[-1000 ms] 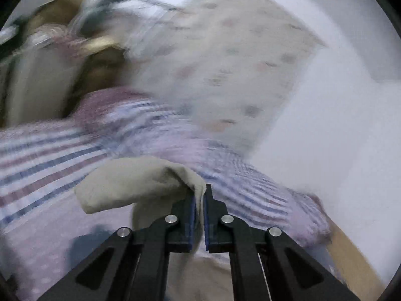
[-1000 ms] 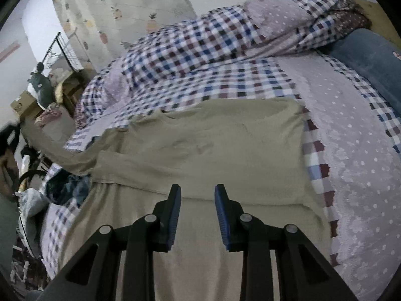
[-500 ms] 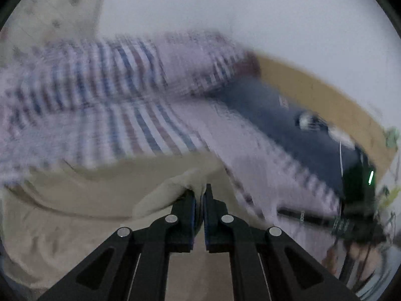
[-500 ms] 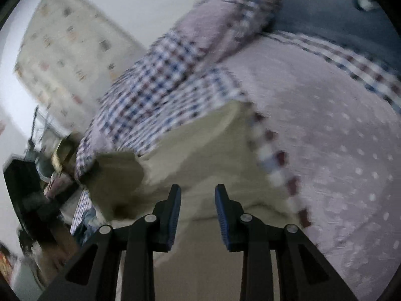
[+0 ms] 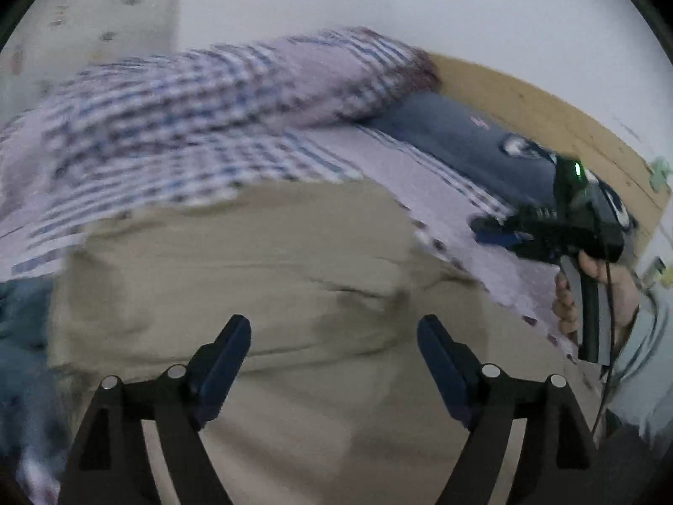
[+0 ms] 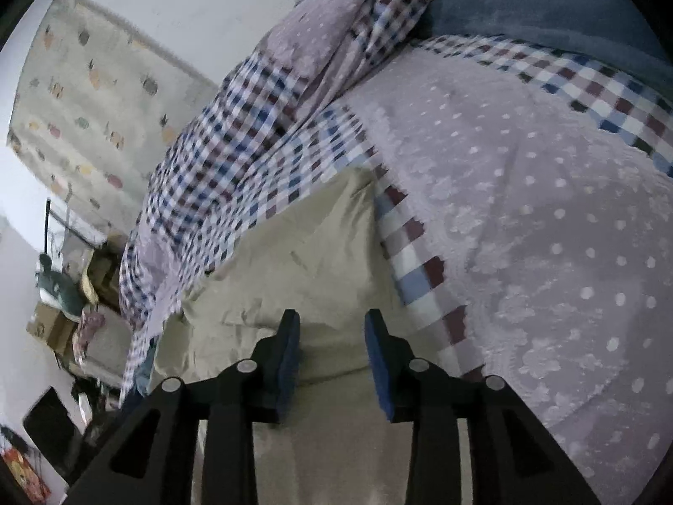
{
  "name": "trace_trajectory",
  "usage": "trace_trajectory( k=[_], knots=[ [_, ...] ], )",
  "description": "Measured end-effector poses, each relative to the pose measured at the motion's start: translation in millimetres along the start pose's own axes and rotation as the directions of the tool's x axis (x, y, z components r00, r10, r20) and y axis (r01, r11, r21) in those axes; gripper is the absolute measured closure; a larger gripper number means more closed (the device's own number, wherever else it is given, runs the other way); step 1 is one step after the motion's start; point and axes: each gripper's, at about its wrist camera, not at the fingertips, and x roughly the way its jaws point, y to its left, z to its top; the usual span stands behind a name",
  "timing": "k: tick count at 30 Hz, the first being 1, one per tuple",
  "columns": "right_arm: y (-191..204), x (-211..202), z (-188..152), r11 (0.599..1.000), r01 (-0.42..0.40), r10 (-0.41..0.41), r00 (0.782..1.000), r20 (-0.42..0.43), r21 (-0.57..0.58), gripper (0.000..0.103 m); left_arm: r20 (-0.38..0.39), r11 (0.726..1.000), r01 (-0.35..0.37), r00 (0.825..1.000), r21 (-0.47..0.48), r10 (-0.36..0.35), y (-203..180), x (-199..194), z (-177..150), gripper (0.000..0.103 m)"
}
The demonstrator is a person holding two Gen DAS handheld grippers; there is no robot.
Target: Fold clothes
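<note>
A beige garment point(image 5: 260, 269) lies flat on the bed, folded over itself with a crease across its middle. My left gripper point(image 5: 334, 338) hangs just above its near part, wide open with nothing between the fingers. In the right wrist view the same beige garment point(image 6: 303, 265) runs from the bottom edge up to a corner by the checked border. My right gripper point(image 6: 332, 334) stands open over it, holding nothing. The right gripper point(image 5: 504, 231) also shows in the left wrist view at the right, in a person's hand point(image 5: 589, 269).
A lilac dotted bedsheet point(image 6: 525, 231) with a checked border covers the bed. A checked duvet point(image 5: 189, 118) is bunched along the far side, beside a dark blue pillow point(image 5: 462, 134) and a wooden headboard point(image 5: 547, 113). Boxes and clutter point(image 6: 63, 307) stand by the wall at left.
My left gripper was shut on a beige fold and swung it over the garment; now it has let go and stands wide open. The right gripper stayed open and shifted rightward.
</note>
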Motion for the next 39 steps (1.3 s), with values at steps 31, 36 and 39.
trace_trajectory(
  k=[31,36,39],
  knots=[
    [49.8,19.6,-26.6,0.946,0.173,-0.229,0.955,-0.187,-0.274,0.06,-0.051,0.874,-0.405,0.912,-0.267,0.407,159.2,-17.1,-70.2,0.018],
    [22.9,13.5,0.5,0.96,0.198,-0.229,0.962,-0.148,-0.2,0.057,-0.04,0.869,-0.412,0.908,-0.275,0.418,161.7,-16.2,-69.0,0.018],
    [14.2,24.5,5.6,0.963,0.185,-0.215,0.966,-0.146,-0.194,0.057,-0.041,0.868,-0.413,0.907,-0.276,0.418,161.5,-13.3,-68.3,0.018]
  ],
)
